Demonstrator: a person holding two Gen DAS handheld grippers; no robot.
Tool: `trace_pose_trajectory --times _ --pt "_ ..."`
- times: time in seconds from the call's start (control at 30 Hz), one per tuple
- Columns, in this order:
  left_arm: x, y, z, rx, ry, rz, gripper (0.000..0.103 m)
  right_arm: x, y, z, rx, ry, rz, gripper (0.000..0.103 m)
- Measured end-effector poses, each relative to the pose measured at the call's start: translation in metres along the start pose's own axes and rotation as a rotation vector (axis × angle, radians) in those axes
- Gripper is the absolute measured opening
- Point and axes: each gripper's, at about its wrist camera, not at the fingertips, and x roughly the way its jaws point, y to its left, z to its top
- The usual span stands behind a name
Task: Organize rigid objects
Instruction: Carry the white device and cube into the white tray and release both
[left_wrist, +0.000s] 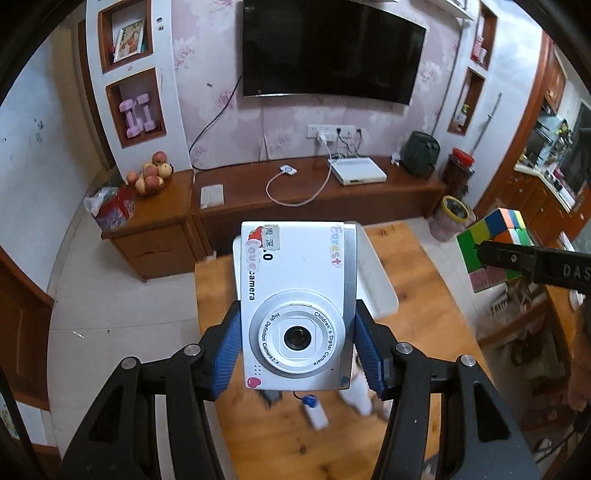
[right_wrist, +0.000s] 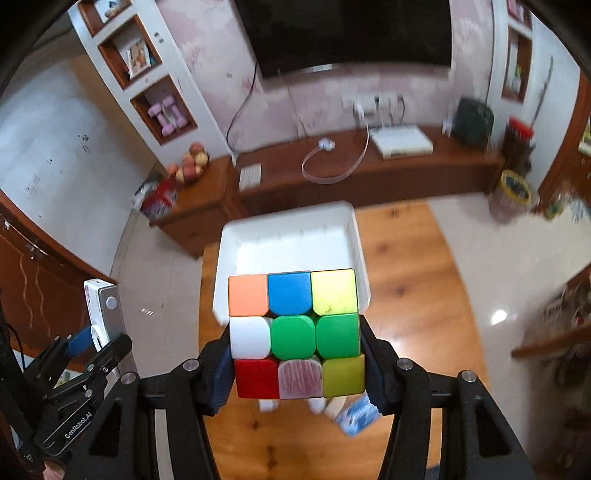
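Observation:
My left gripper (left_wrist: 297, 343) is shut on a white children's digital camera (left_wrist: 295, 306) with stickers, held lens-up above the wooden table (left_wrist: 417, 295). My right gripper (right_wrist: 295, 358) is shut on a multicoloured puzzle cube (right_wrist: 295, 332), held above the table in front of a white bin (right_wrist: 291, 236). The cube (left_wrist: 491, 240) and a right finger also show at the right of the left wrist view. The camera (right_wrist: 101, 314) in the left gripper shows at the left of the right wrist view. The bin (left_wrist: 376, 273) is mostly hidden behind the camera.
Small items lie on the table below: a white stick with a blue cap (left_wrist: 314, 410) and a blue-and-white packet (right_wrist: 356, 413). A low wooden TV cabinet (left_wrist: 314, 199) with a white box and cable stands behind. A fruit bowl (left_wrist: 151, 177) sits at left.

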Motion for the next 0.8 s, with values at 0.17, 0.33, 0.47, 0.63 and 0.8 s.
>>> trace_pose_trajectory --times 0.17,0.33,0.47,0.63,0.8 --pt "0.055 0.014 0.046 -0.089 0.031 0.014 0.06 0.027 0.004 0.053 -0.035 -0.005 -0.016 0.058" --pt "0.136 0.022 0.068 -0.177 0.114 0.03 0.06 0.098 0.0 0.094 -0.075 0.077 0.0 0.058" --pt "0.211 0.017 0.069 -0.211 0.199 0.068 0.06 0.183 -0.016 0.106 -0.073 0.197 0.025 0.058" --pt "0.294 0.009 0.051 -0.224 0.311 0.119 0.06 0.283 -0.026 0.099 -0.11 0.316 0.02 0.058" --pt "0.352 0.006 0.029 -0.202 0.418 0.174 0.06 0.355 -0.028 0.086 -0.159 0.396 -0.004 0.058"
